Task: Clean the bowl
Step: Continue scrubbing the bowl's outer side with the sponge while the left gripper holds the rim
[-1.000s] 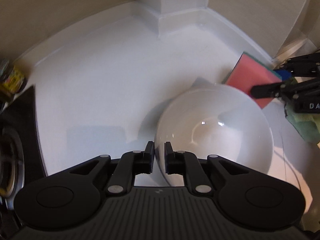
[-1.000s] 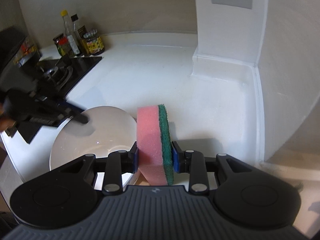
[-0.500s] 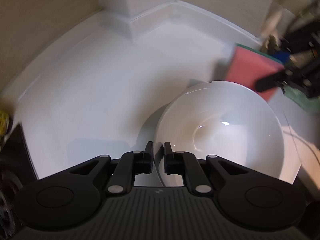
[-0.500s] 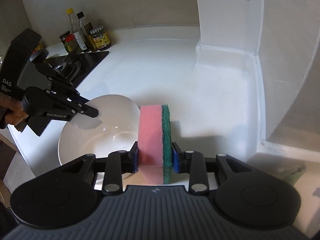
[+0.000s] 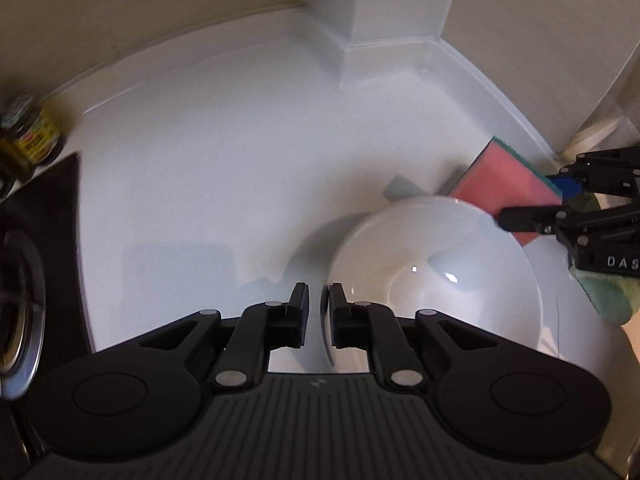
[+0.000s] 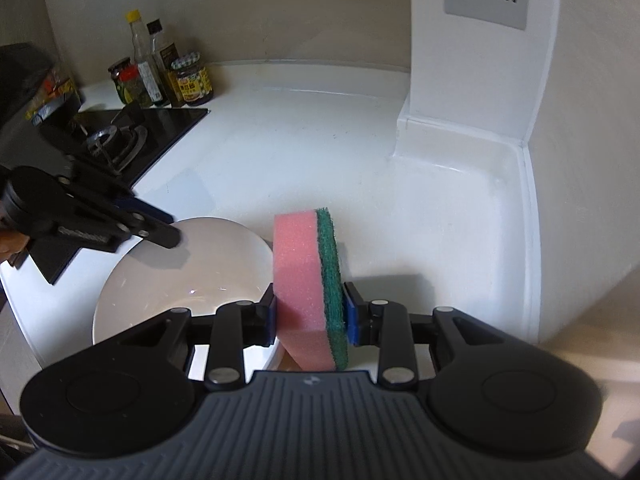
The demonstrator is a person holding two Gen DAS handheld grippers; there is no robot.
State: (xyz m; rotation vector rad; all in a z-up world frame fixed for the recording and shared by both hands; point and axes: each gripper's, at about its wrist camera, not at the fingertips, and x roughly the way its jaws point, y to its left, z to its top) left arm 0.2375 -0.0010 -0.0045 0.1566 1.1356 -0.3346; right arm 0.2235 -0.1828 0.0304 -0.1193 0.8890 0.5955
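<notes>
A white bowl (image 5: 436,280) sits low on the white counter, empty and glossy inside. My left gripper (image 5: 319,308) has the bowl's near rim between its pads; the jaws are opening slightly, but the bowl still moves with them. The right wrist view shows that gripper (image 6: 160,236) reaching over the far left rim of the bowl (image 6: 180,276). My right gripper (image 6: 310,316) is shut on a pink sponge with a green scouring side (image 6: 304,280), held upright just right of the bowl. The left wrist view shows the sponge (image 5: 504,176) beyond the bowl's far rim, apart from it.
A black gas stove (image 6: 116,140) lies at the left, with sauce jars and bottles (image 6: 160,76) behind it. A white wall column (image 6: 472,80) juts into the counter's back corner. A green cloth (image 5: 608,292) lies at the right edge by the bowl.
The left wrist view has swung, so the corner column sits further right than half a second ago; the bowl stayed fixed in the left jaws. The right gripper with the sponge hardly moved.
</notes>
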